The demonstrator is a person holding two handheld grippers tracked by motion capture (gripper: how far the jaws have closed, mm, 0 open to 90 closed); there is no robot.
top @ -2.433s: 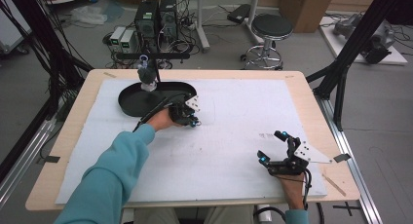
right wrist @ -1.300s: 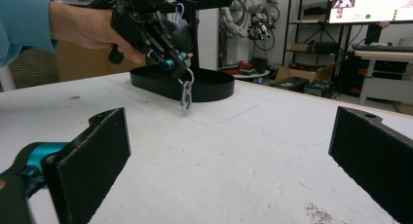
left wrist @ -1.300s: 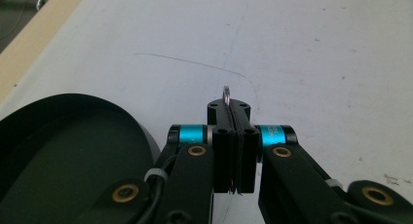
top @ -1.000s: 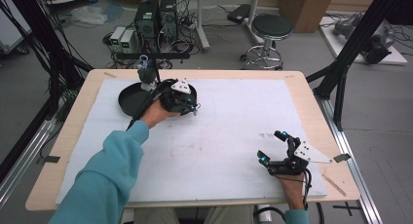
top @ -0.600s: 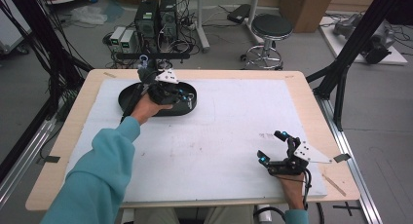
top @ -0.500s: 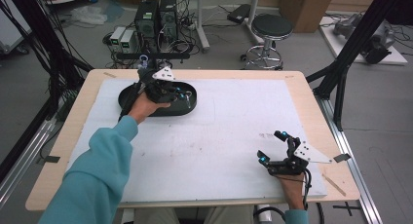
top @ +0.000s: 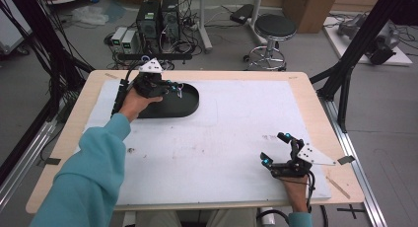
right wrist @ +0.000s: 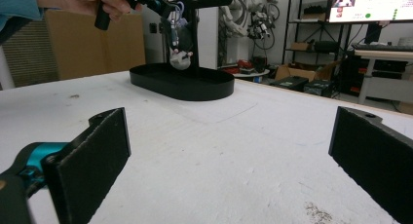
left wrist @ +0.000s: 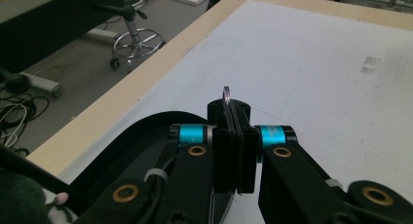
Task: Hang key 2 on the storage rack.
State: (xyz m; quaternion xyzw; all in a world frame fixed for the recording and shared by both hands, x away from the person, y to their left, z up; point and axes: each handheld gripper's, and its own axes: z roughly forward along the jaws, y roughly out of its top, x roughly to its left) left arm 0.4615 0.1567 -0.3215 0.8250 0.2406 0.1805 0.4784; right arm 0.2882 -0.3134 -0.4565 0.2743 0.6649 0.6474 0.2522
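At the far left of the table [top: 315, 108], the person's left hand [top: 134, 99] holds the left gripper [top: 173, 89] raised over the black oval tray [top: 185, 104], which sits on the white mat [top: 236, 138] near the far edge. In the left gripper view its 2 jaws are pressed together on a thin ring [left wrist: 226, 94], whose edge pokes up between them. In the right gripper view a small dark-and-white plush keychain [right wrist: 179, 48] hangs just below that gripper, above the tray, beside a black stand [right wrist: 195, 24] that rises from the tray; whether the ring belongs to the keychain cannot be told for certain. At the near right of the mat, well apart from the tray, the right gripper [top: 276, 149] rests in the person's right hand [top: 296, 183], its 2 jaws spread wide with nothing between them, pointing across the mat toward the tray.
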